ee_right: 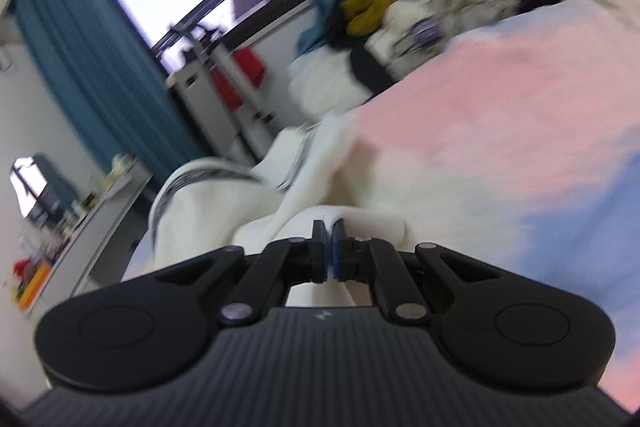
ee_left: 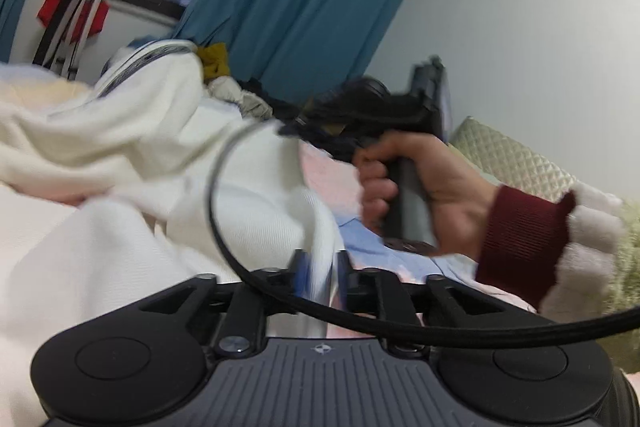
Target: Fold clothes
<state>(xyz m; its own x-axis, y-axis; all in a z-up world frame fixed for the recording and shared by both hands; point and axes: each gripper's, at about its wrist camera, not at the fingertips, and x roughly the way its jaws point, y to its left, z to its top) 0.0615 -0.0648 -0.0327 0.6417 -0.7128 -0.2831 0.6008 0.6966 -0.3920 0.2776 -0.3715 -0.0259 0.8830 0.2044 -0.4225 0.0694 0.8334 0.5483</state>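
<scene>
Low at centre frame, the left gripper (ee_left: 320, 267) pinches a fold of the cream sweater (ee_left: 132, 131); the right gripper (ee_right: 329, 241) is closed, seemingly on nothing. Soft, limp knit—best gripped along hems.

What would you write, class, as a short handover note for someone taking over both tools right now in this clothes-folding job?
Left tool: fingers apart, with a fold of the white garment between them; blur hides whether the pads press it.
Right tool: shut, white cloth bunched at its tips; held in a hand with a dark red cuff.
Things: the white garment lies bunched and partly lifted over the pink and blue bedspread; more clothes are piled at the far end.
Done: the garment is taken up, no neat fold visible.
Left: spread it flat, fold it, then do the pile.
</scene>
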